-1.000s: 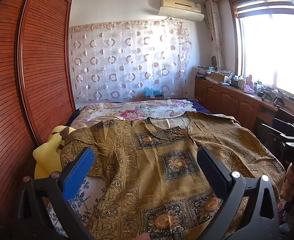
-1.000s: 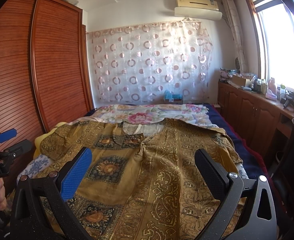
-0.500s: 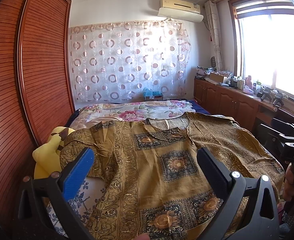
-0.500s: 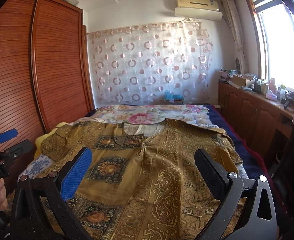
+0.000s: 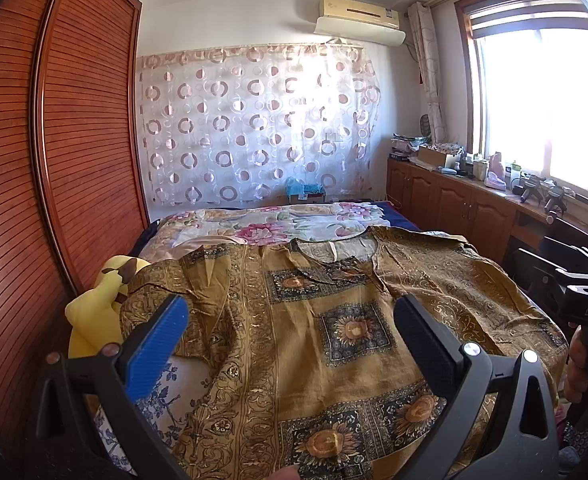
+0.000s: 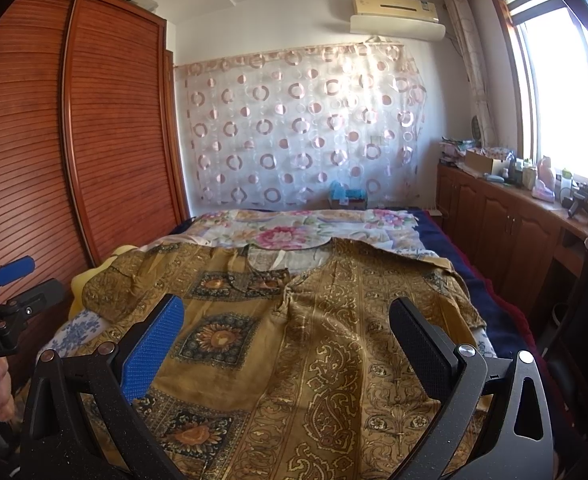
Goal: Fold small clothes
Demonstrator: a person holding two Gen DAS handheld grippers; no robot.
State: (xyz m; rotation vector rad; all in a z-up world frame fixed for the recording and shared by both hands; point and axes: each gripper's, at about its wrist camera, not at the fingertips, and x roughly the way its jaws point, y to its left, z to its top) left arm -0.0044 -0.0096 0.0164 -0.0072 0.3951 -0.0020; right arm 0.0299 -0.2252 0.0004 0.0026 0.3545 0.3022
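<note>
A golden-brown patterned shirt [image 5: 333, 320] lies spread flat on the bed, collar toward the far end; it also shows in the right wrist view [image 6: 313, 340]. My left gripper [image 5: 290, 320] is open and empty, held above the shirt's left half near the hem. My right gripper [image 6: 286, 320] is open and empty above the shirt's right half. The left sleeve [image 5: 174, 288] is rumpled over a yellow plush toy [image 5: 94, 308]. Each gripper shows at the edge of the other's view.
A floral bedspread [image 5: 274, 228] covers the far end of the bed. A slatted wooden wardrobe [image 5: 74, 160] runs close along the left. Wooden cabinets [image 6: 513, 232] with clutter line the right under the window. A dark chair [image 6: 581, 320] stands by the bed's right side.
</note>
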